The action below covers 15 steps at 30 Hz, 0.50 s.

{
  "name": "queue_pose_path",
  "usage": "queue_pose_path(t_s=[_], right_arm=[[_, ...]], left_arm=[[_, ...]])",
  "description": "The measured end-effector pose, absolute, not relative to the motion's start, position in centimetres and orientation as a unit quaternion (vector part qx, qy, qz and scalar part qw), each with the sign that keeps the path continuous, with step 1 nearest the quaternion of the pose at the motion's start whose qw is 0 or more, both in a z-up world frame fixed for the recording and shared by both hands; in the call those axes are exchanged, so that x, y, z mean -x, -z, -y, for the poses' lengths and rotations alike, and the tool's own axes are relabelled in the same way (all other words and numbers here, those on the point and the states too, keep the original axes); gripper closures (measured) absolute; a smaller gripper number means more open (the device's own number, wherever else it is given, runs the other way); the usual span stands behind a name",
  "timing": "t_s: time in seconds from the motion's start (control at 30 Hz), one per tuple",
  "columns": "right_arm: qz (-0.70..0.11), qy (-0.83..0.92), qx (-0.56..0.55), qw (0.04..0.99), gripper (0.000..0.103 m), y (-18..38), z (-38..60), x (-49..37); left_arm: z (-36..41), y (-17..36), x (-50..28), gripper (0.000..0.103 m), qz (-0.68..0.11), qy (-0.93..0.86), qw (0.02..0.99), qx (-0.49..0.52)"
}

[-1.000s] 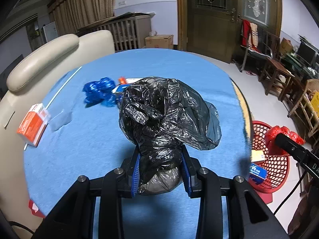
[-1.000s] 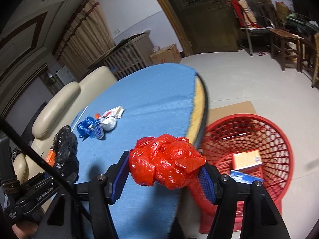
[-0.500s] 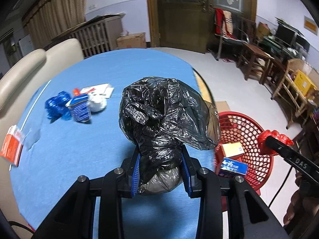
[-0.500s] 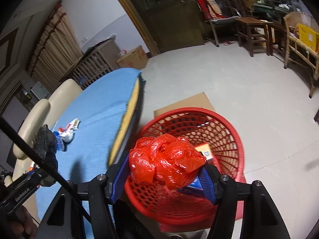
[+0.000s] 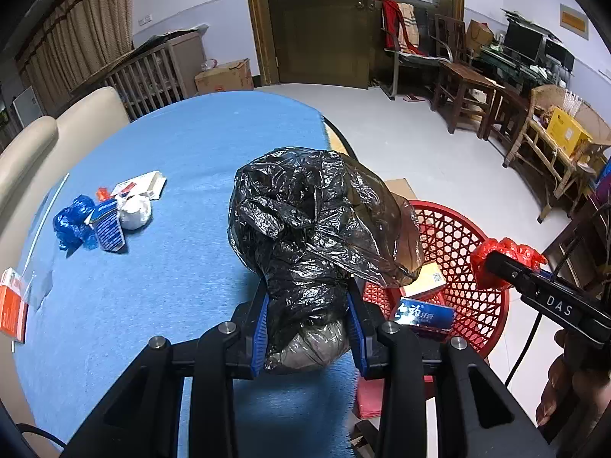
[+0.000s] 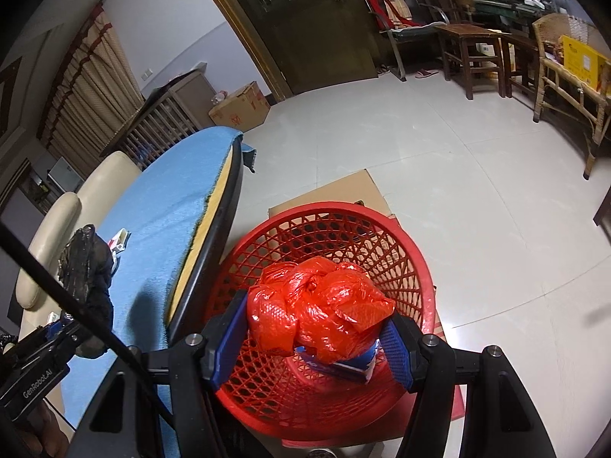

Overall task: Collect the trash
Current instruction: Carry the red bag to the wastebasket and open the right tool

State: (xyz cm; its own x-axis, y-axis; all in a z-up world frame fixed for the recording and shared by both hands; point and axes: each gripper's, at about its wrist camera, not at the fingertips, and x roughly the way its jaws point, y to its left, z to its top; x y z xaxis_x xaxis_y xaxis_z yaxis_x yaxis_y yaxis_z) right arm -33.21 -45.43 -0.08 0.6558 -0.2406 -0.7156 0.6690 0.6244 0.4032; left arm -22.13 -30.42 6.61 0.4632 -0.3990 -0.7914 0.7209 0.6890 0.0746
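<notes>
My left gripper (image 5: pixel 308 326) is shut on a crumpled black plastic bag (image 5: pixel 317 229) and holds it above the right edge of the blue table (image 5: pixel 183 274). My right gripper (image 6: pixel 314 339) is shut on a crumpled red plastic bag (image 6: pixel 319 305) and holds it directly above the red mesh basket (image 6: pixel 401 244) on the floor. The basket (image 5: pixel 458 236) holds a blue box (image 5: pixel 424 313) and a tan box (image 5: pixel 425 280). The red bag also shows at the right of the left wrist view (image 5: pixel 504 257); the black bag shows at the left of the right wrist view (image 6: pixel 84 263).
On the table lie a blue wrapper (image 5: pixel 72 225), a small blue carton (image 5: pixel 109 231), a white wad (image 5: pixel 133 212), a white flat box (image 5: pixel 141 185) and an orange box (image 5: pixel 11 309). A beige sofa (image 5: pixel 57 133) lies beyond the table. Cardboard (image 6: pixel 343 191) lies under the basket. Wooden chairs (image 6: pixel 469 49) stand far right.
Both grippers have swung right, off the table towards the basket. The red bag went from over the table edge to over the basket. The black bag moved to the table's right edge.
</notes>
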Motion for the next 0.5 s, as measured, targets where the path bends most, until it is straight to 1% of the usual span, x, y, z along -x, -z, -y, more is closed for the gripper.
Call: queue_pose_path(t_s=[0.33,0.5], right_arm=[[-0.325,0.264,-0.342,0.841,0.036,0.6,46.6,32.8],[-0.334,0.254,-0.353,0.837,0.033,1.2,47.2,32.2]], left_arm=[[32.3,-6.0,22.6,0.066,-0.397,0.342,0.824,-0.217],[32.8,-5.6,22.5,0.066,-0.4,0.343,0.821,-0.221]])
